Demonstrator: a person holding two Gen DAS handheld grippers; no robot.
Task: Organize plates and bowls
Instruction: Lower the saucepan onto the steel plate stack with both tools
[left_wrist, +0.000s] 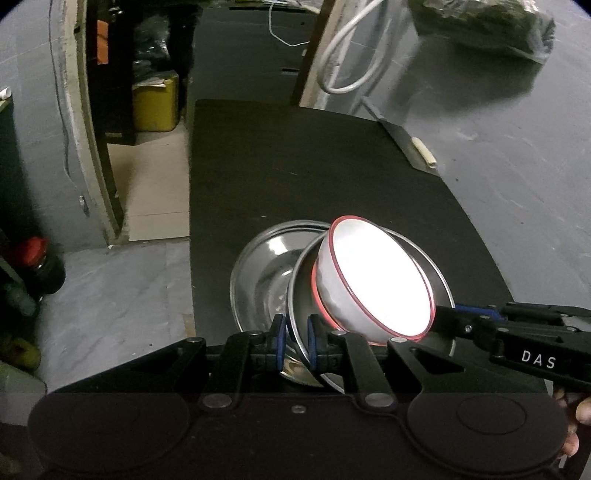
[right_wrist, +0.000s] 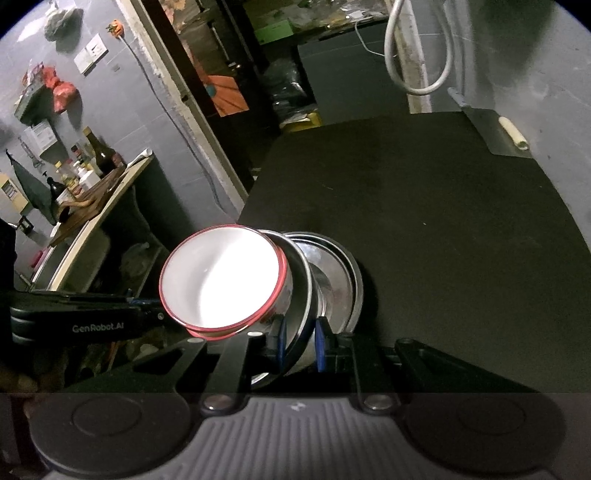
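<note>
Nearest, left gripper (left_wrist: 296, 341): jaws clamped on the rim of a steel plate (left_wrist: 441, 286), held tilted. Right gripper (right_wrist: 300, 341): jaws likewise closed on a plate rim. The white red-rimmed bowl (left_wrist: 380, 280) sits tipped in the held plate. Just beyond, another steel plate (left_wrist: 258, 266) lies on the black bench (left_wrist: 295, 166). Judgement: stacking is well along, with bowl and plates gathered near the bench's near edge; the held plate is not yet seated flat. Farther bench holds no dishes.
</note>
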